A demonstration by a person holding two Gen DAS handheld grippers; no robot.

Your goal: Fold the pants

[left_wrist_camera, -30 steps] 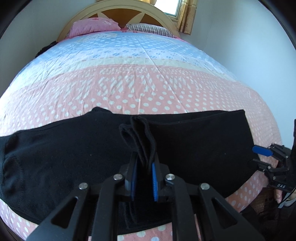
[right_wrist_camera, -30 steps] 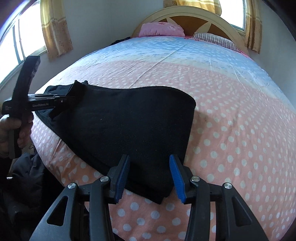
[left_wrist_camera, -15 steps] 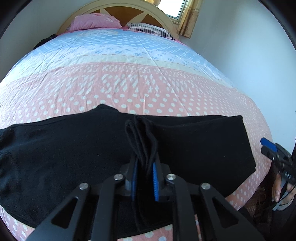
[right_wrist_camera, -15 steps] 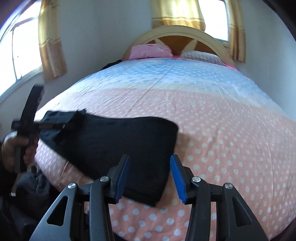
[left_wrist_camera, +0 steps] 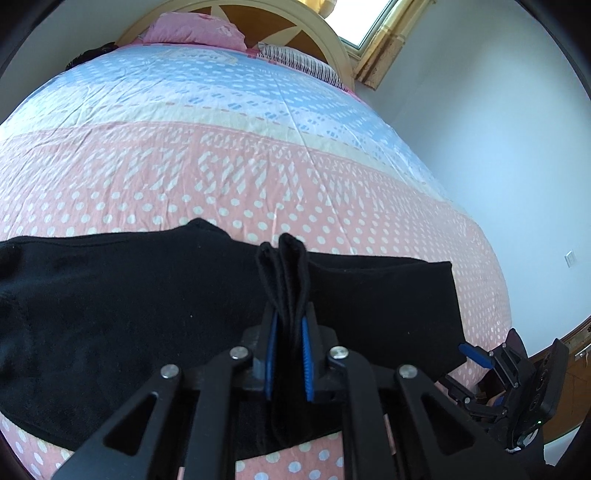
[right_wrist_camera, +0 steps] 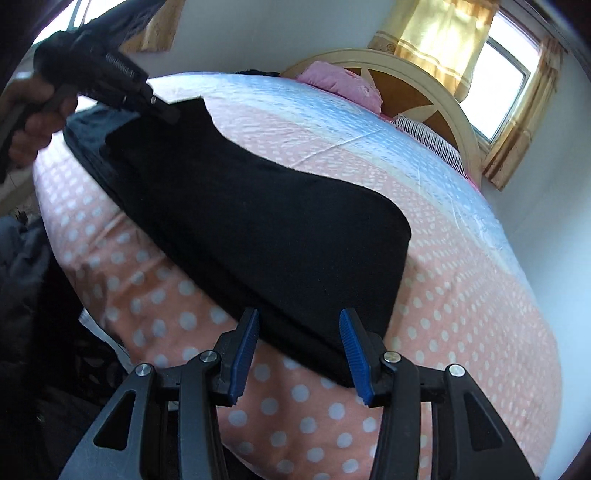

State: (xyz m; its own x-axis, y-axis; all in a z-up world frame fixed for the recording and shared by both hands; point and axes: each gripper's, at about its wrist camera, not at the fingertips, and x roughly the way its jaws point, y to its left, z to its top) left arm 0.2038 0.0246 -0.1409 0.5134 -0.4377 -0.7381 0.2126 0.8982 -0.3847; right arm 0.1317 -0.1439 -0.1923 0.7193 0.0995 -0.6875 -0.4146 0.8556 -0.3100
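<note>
Left tongs (left_wrist_camera: 287,354): I see them pinched narrow on a bunched fold of the black pants (left_wrist_camera: 129,295), the gathered cloth standing up between the blue pads.
Right tongs (right_wrist_camera: 298,354): I see them spread wide, straddling the near corner of the pants (right_wrist_camera: 258,221); whether the pads touch the cloth I cannot tell.
Pants: they lie flat across the near end of the bed (left_wrist_camera: 240,166), close to its front edge, one end squared off on the right.
Open room: beyond the pants I have a broad stretch of dotted pink, then blue, bedspread up to the pillows (left_wrist_camera: 192,29) and headboard (right_wrist_camera: 436,96).
Writing: lettering on the left tongs' body (right_wrist_camera: 110,70) is too blurred for me to read.
</note>
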